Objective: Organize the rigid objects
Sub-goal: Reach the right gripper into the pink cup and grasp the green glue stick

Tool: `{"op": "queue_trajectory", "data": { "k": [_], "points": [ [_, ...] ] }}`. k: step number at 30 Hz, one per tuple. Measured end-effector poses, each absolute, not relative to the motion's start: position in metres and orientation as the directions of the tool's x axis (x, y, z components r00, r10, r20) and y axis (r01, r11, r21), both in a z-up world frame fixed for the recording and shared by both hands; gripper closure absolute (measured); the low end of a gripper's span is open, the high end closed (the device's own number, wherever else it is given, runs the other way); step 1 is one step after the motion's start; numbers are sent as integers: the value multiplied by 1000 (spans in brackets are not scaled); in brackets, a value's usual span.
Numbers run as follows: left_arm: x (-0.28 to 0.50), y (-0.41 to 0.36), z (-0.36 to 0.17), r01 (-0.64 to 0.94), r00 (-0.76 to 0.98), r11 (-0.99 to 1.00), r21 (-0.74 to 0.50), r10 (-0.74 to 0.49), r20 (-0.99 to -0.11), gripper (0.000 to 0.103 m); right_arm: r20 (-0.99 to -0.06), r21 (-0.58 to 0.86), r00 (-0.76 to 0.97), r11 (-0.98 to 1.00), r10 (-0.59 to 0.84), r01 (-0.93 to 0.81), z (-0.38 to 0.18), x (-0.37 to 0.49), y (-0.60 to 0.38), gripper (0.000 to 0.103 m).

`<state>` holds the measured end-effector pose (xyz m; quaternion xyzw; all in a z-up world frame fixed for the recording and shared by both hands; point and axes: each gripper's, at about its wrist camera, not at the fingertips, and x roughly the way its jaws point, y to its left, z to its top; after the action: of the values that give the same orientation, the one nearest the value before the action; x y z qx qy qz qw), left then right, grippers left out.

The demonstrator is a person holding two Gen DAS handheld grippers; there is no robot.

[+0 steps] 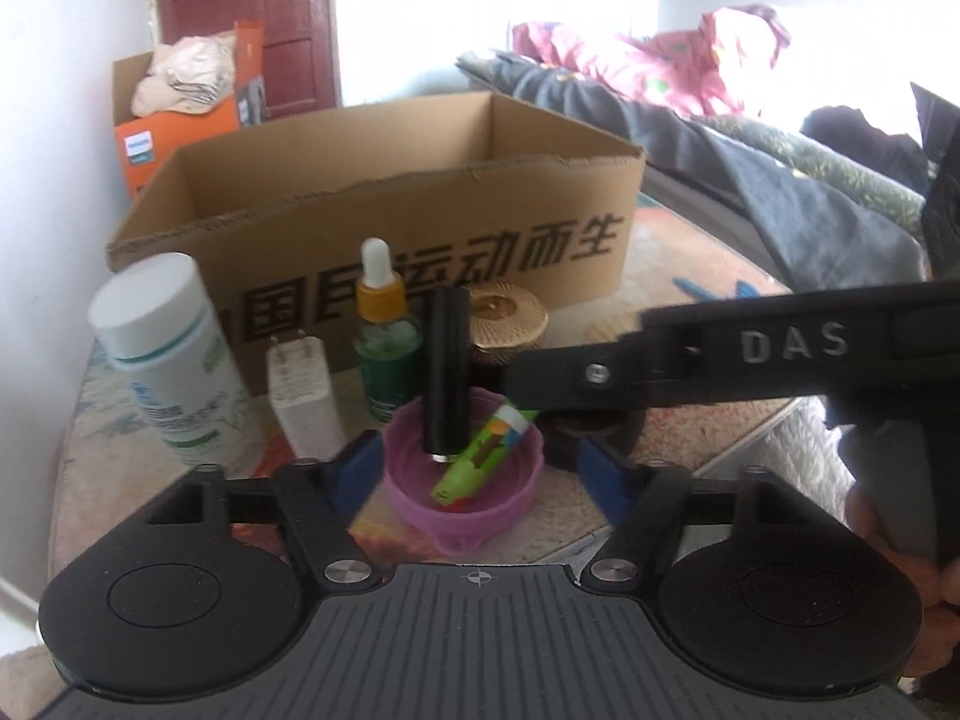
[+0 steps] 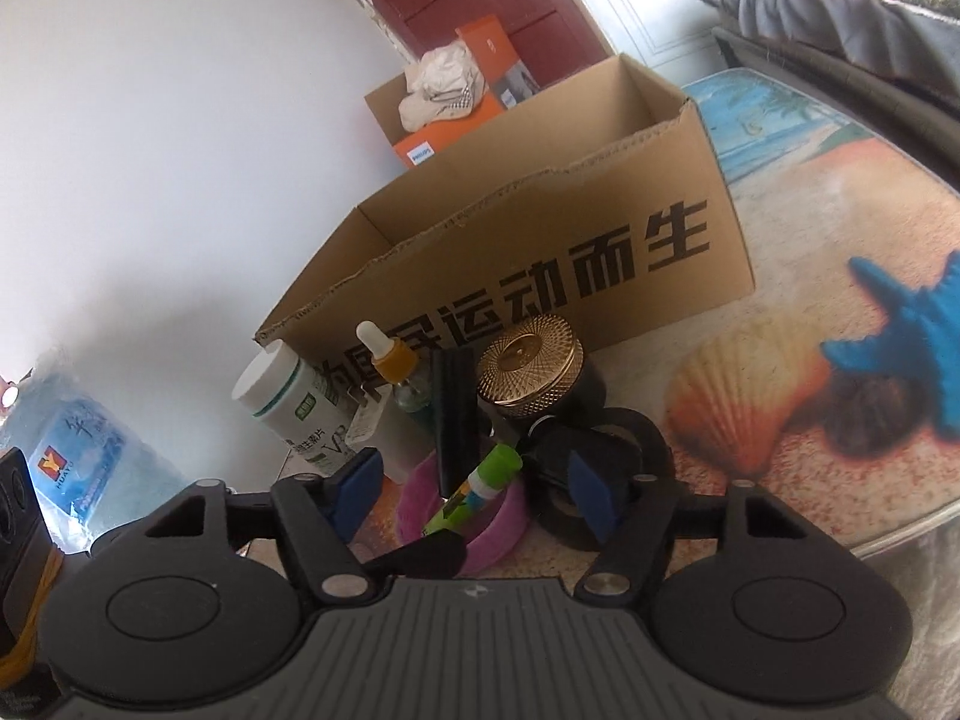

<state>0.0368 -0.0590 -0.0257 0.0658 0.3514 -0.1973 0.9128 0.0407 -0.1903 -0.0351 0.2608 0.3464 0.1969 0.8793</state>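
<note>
A purple plastic lid [image 1: 462,504] [image 2: 486,531] lies on the table, holding a green glue stick [image 1: 480,456] [image 2: 477,492] and an upright black cylinder [image 1: 445,372] [image 2: 453,420]. My left gripper [image 1: 480,474] is open, its blue pads on either side of the lid. My right gripper [image 2: 474,489] is open too, astride the lid and cylinder; its body [image 1: 750,354] reaches in from the right in the left wrist view. Behind stand a white pill bottle [image 1: 168,354] [image 2: 288,402], a white charger [image 1: 303,402], a dropper bottle [image 1: 384,330] [image 2: 396,372] and a gold-lidded jar [image 1: 507,324] [image 2: 534,366].
An open cardboard box [image 1: 420,204] [image 2: 540,240] stands behind the objects. A black tape roll [image 2: 600,480] lies right of the lid. The seashell-print table cover [image 2: 780,390] spreads to the right. Bedding [image 1: 720,120] is piled at the back right; another box [image 1: 180,102] stands by the door.
</note>
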Motion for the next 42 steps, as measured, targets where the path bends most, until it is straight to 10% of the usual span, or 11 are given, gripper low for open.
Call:
{"op": "queue_trajectory", "data": {
  "k": [12,32,42],
  "points": [
    [50,-53,-37,413,636,909,-62,-336,-695,78,-560,603,631,786,537,-134,-37,58,-186,62],
    [49,-52,-38,497,631,866,-47,-398,-666,86,-548,601,658,791,516,-120,-37,59,-175,92],
    [49,-53,-40,492,651,870,-25,-387,-653,86,-584,556,644,822,494,-126,-32,61,-169,90]
  ]
}}
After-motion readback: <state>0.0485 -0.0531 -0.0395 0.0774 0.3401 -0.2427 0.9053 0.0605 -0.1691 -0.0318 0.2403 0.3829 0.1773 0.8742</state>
